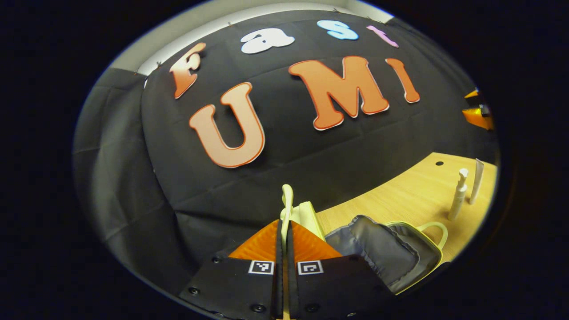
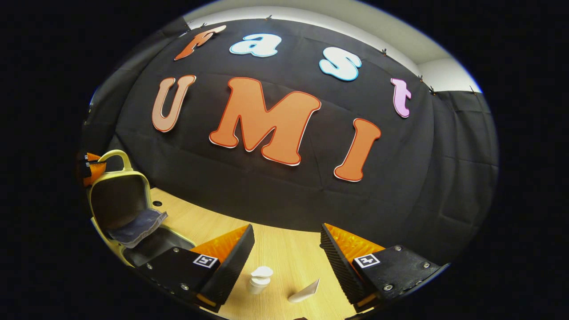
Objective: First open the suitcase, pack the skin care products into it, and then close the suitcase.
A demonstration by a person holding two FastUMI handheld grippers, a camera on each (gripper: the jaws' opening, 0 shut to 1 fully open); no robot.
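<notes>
A small pale yellow-green suitcase (image 2: pixel 116 202) lies open at the table's left, its lid upright and its grey lining (image 1: pixel 378 249) showing. My left gripper (image 1: pixel 284 227) is shut on the lid's pale rim (image 1: pixel 287 200), which runs up between its fingers; it is also seen by the lid as the left gripper (image 2: pixel 91 170). A white pump bottle (image 2: pixel 259 280) and a white tube (image 2: pixel 305 291) sit on the table just ahead of my right gripper (image 2: pixel 286 242), which is open and empty above them. The pump bottle (image 1: pixel 458 195) and tube (image 1: pixel 476 180) stand beyond the suitcase.
The light wooden table (image 2: pixel 284 249) runs back to the black cloth wall. A small dark hole (image 1: pixel 439 163) marks the tabletop near the back. The right gripper (image 1: pixel 478 114) appears far off at the right edge.
</notes>
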